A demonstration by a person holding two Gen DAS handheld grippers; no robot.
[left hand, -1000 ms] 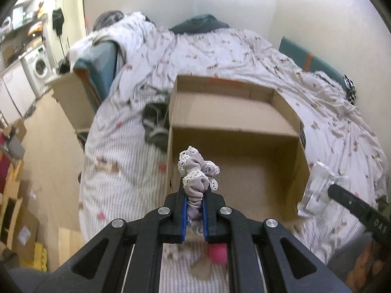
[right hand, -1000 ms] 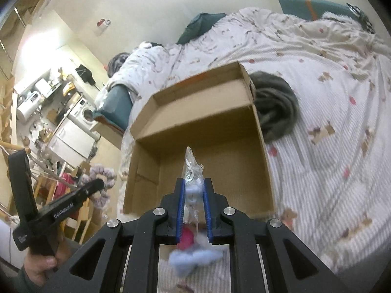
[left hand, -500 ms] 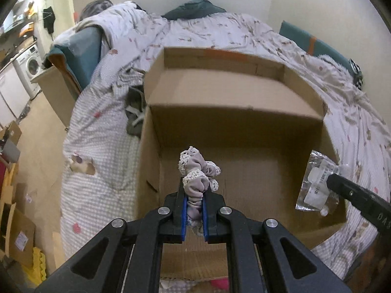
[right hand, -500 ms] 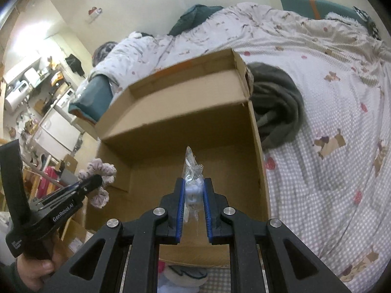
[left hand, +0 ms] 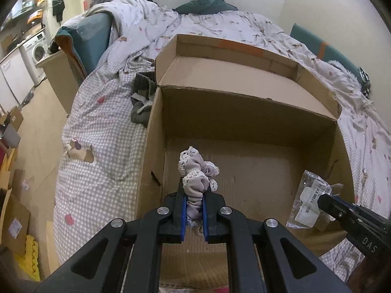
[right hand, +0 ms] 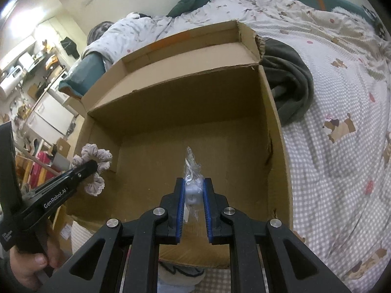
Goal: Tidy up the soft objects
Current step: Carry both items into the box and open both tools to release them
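Observation:
An open cardboard box (left hand: 156,131) stands on the bed, its inside bare; it also shows in the right wrist view (right hand: 278,146). My left gripper (left hand: 194,193) is shut on a mauve lace-edged scrunchie (left hand: 195,171) and holds it above the box's near left part. In the right wrist view the scrunchie (right hand: 94,168) hangs over the box's left wall. My right gripper (right hand: 193,188) is shut on a clear plastic packet (right hand: 191,171) with something white inside, above the box floor. The packet (left hand: 310,200) shows at the box's right in the left wrist view.
The bed (left hand: 102,131) has a checked cover with dog prints. A dark grey garment (right hand: 288,85) lies beside the box on one side, another grey cloth (left hand: 141,102) on the other. Soft items (right hand: 180,273) lie below the box's near edge. Floor clutter lies at left.
Both grippers have moved forward and down over the box with their loads still held. The box now fills more of each view.

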